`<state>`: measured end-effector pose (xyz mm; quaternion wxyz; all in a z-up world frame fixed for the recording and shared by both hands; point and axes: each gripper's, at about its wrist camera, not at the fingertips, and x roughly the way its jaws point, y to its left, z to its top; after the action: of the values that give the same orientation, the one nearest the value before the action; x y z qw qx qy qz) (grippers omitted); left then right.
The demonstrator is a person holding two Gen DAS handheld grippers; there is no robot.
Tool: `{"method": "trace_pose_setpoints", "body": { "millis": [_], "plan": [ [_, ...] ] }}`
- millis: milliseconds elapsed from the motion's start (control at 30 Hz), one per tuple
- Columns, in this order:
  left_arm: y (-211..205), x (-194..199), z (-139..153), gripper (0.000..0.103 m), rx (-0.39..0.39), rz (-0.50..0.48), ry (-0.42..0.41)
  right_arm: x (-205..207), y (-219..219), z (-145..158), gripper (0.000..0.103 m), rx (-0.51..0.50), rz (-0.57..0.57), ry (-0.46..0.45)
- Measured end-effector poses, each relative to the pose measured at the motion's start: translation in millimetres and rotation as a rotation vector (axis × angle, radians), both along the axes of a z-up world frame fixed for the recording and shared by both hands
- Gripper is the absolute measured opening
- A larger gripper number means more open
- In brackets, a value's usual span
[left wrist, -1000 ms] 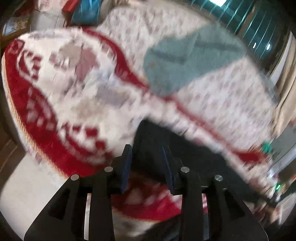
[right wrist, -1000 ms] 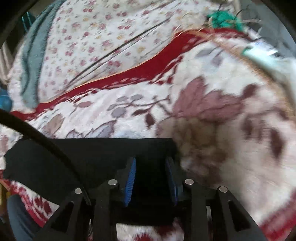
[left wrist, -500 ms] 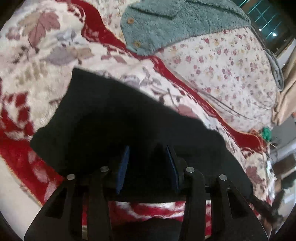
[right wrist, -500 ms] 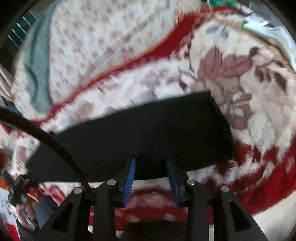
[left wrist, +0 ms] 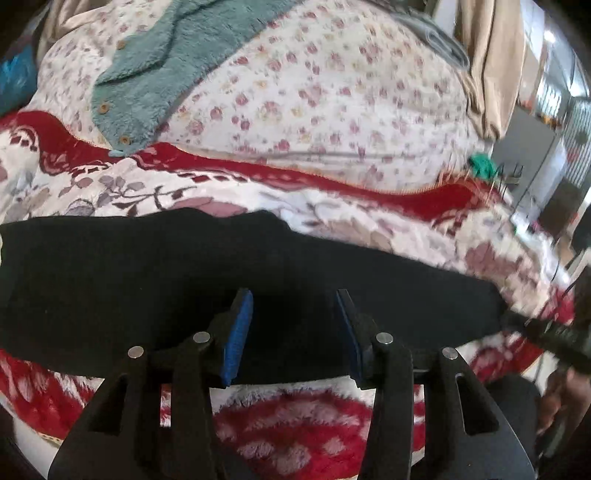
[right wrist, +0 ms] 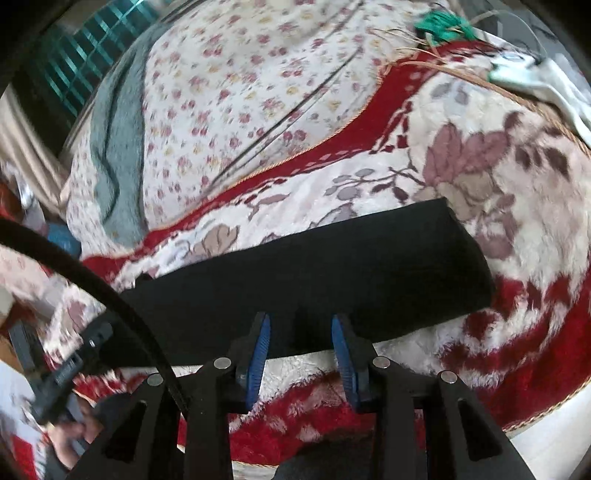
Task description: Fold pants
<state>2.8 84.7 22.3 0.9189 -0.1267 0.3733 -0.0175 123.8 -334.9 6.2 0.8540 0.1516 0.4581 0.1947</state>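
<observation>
The black pants (left wrist: pixel 147 280) lie flat as a long folded band across the red and white floral blanket (left wrist: pixel 332 206). They also show in the right wrist view (right wrist: pixel 332 266). My left gripper (left wrist: pixel 293 314) is open, its blue pads above the near edge of the pants, holding nothing. My right gripper (right wrist: pixel 300 334) is open too, just over the near edge of the pants toward their right end. The other gripper (left wrist: pixel 554 332) shows at the right edge of the left wrist view.
A teal fleece garment (left wrist: pixel 166 66) lies on a small-flowered sheet (left wrist: pixel 332 92) behind the blanket. A green tuft (right wrist: pixel 439 22) and a white cloth (right wrist: pixel 535 81) lie at the far right. The blanket's front edge (right wrist: pixel 535 417) drops off near me.
Both grippers have pulled back toward me and risen, so the whole folded band of pants now shows. The pants lie still on the blanket. Both grippers stay open.
</observation>
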Motion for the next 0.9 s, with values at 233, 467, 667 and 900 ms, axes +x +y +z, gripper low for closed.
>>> {"method": "trace_pose_setpoints", "body": {
  "millis": [233,467,667,900],
  "plan": [
    [13.7,12.4,-7.7,0.044,-0.031,0.057,0.032,-7.5,4.5,5.9,0.033,-0.01,0.017,-0.036],
    [19.0,12.5,-5.6,0.044,-0.042,0.094,0.027,-11.2,0.4,5.1,0.033,0.01,0.038,-0.039],
    [16.9,5.3,10.5,0.044,-0.032,0.07,-0.058,-13.5,-3.1,3.4,0.033,0.022,0.048,-0.035],
    [15.4,-9.0,19.0,0.044,-0.004,0.041,-0.111,-11.0,1.8,2.0,0.033,0.027,0.036,-0.029]
  ]
}}
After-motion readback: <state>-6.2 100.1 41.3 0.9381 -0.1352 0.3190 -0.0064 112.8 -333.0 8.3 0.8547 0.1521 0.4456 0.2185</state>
